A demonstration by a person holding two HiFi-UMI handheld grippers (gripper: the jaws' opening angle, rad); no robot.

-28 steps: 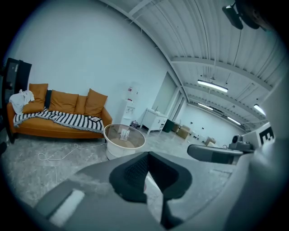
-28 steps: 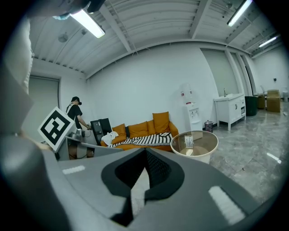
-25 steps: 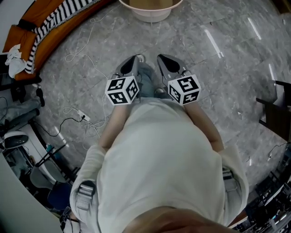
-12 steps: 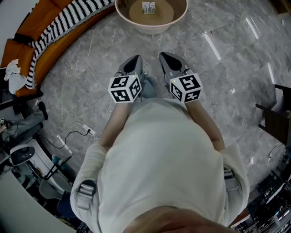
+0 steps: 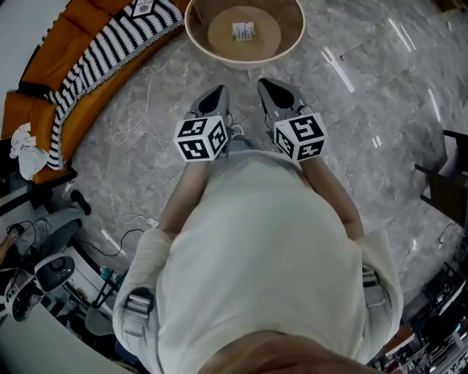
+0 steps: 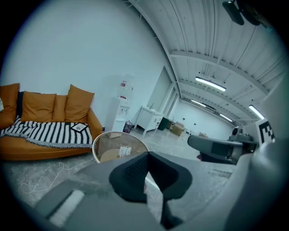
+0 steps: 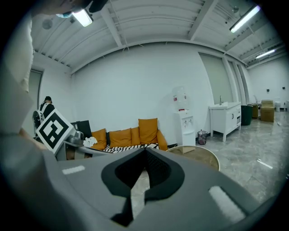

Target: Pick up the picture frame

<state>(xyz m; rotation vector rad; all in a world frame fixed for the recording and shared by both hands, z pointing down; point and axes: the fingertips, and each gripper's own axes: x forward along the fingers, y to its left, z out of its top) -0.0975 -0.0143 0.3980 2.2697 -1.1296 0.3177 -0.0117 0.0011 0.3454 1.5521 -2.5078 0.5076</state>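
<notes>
A small dark-edged picture frame (image 6: 80, 127) lies flat on the striped blanket of the orange sofa (image 6: 43, 108); in the head view the picture frame (image 5: 142, 7) shows at the top edge. Both grippers are held out in front of the person's body, side by side, over bare floor and far short of the sofa. My left gripper (image 5: 214, 94) is shut with nothing between its jaws, as the left gripper (image 6: 146, 154) shows in its own view. My right gripper (image 5: 271, 87) is shut and empty too, and the right gripper (image 7: 144, 151) points towards the sofa.
A round table (image 5: 191, 31) with a paper label (image 5: 243, 31) on its top stands just ahead. White cables (image 5: 139, 109) trail over the grey floor at left. A dark chair (image 5: 446, 179) stands at right. A water dispenser (image 7: 183, 115) and a white cabinet (image 7: 224, 118) line the far wall.
The person has walked forward: the round table and the sofa have slid down into the head view and come nearer. Both grippers stayed shut and side by side.
</notes>
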